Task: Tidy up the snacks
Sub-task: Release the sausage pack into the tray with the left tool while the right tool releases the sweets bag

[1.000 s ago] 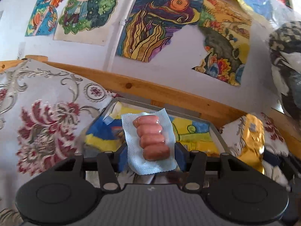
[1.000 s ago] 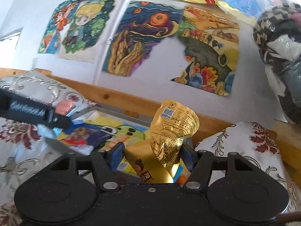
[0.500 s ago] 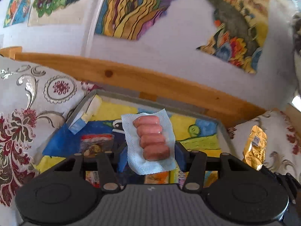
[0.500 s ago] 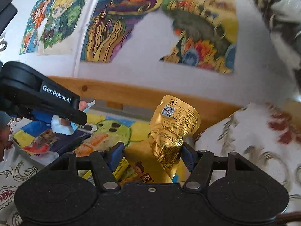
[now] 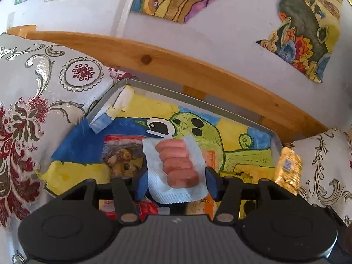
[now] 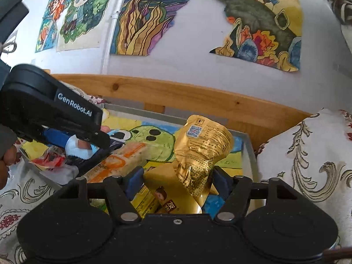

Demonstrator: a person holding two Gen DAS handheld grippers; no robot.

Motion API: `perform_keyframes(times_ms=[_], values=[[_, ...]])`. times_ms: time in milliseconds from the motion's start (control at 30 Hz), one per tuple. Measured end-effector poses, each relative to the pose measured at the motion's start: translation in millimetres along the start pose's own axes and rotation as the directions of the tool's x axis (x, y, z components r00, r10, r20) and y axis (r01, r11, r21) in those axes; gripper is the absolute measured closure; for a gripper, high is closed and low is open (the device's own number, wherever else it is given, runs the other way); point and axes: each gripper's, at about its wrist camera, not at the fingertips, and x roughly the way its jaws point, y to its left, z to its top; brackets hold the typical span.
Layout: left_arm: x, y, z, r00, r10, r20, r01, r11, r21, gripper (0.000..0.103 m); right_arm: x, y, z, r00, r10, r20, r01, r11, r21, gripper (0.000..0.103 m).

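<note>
My left gripper (image 5: pixel 175 181) is shut on a pack of small pink sausages (image 5: pixel 176 162) in white-blue wrap, held over the left half of a grey tray (image 5: pixel 198 102) lined with a bright drawing. My right gripper (image 6: pixel 177 181) is shut on a crumpled gold foil snack bag (image 6: pixel 202 149), held above the tray's (image 6: pixel 248 154) right end. From the right wrist view the left gripper (image 6: pixel 88 142) shows at left with the sausage pack (image 6: pixel 79 148). The gold bag (image 5: pixel 287 167) also shows at the right tray edge in the left wrist view.
Inside the tray lie a red-wrapped snack (image 6: pixel 49 159), an orange-white pack (image 6: pixel 118 162) and a yellow packet (image 6: pixel 160 195). Patterned cushions (image 5: pixel 33 101) (image 6: pixel 308 160) flank the tray. A wooden rail (image 5: pixel 176 66) and a wall with drawings stand behind. A hand (image 6: pixel 6 162) shows at far left.
Both grippers have moved forward and tipped down over the tray, each still holding its snack. The tray's inside now fills more of both views.
</note>
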Motion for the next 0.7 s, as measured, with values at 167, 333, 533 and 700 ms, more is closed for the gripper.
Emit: perform_keyframes(times_ms=[167, 333, 533, 700], values=[[-5, 3, 1, 1.000, -0.021, 0.019, 0.021, 0.999, -0.037, 0.024, -2, -1, 0, 1.000, -0.010, 0.009, 0.010, 1.000, 0.018, 0.016], [-15, 7, 2, 0.998, -0.018, 0.053, 0.021, 0.998, -0.063, 0.017, -9, -5, 4, 0.999, -0.026, 0.032, 0.025, 0.999, 0.037, 0.009], [-32, 9, 4, 0.994, 0.016, 0.108, -0.008, 0.998, -0.069, 0.006, -22, -8, 10, 0.996, -0.061, 0.059, 0.057, 0.996, 0.071, 0.002], [-52, 9, 3, 0.986, 0.044, 0.160, -0.036, 0.998, -0.056, 0.001, -38, -14, 17, 0.992, -0.104, 0.078, 0.096, 0.990, 0.103, 0.001]])
